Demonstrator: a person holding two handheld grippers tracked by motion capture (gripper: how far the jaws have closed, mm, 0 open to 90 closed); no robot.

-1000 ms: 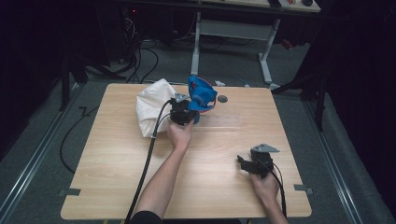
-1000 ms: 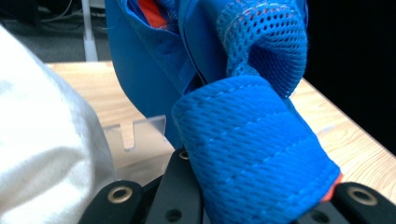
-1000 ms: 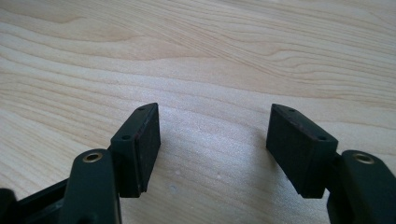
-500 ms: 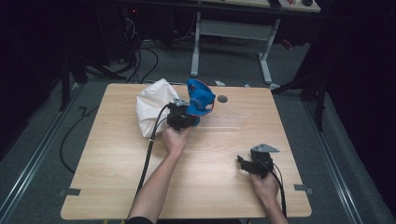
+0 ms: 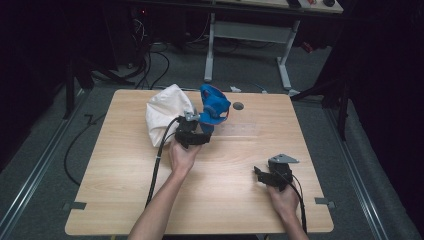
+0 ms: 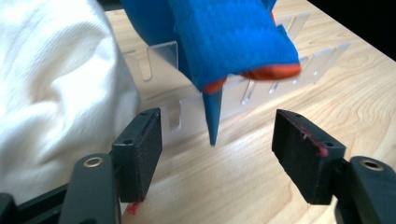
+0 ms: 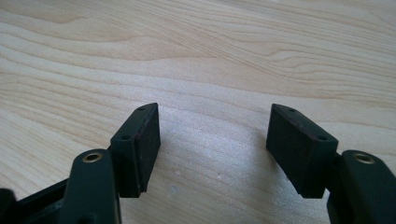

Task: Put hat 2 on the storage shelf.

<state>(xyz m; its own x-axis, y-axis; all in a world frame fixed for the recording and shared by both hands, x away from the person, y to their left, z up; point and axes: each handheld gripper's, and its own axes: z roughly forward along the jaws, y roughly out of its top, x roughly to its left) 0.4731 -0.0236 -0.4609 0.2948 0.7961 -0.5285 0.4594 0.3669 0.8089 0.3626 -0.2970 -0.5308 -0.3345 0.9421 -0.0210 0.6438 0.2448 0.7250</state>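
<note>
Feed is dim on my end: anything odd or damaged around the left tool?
One thing: the left tool's pads look worn, with red scuffs on the foam. The blue cloth item sits draped over a clear slotted rack, beside the white bag. Nothing is spilled.

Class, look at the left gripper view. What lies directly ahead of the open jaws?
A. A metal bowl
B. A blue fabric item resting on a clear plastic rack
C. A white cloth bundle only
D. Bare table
B: the blue fabric item sits on the clear plastic rack ahead of the left gripper, whose jaws stand apart.
</note>
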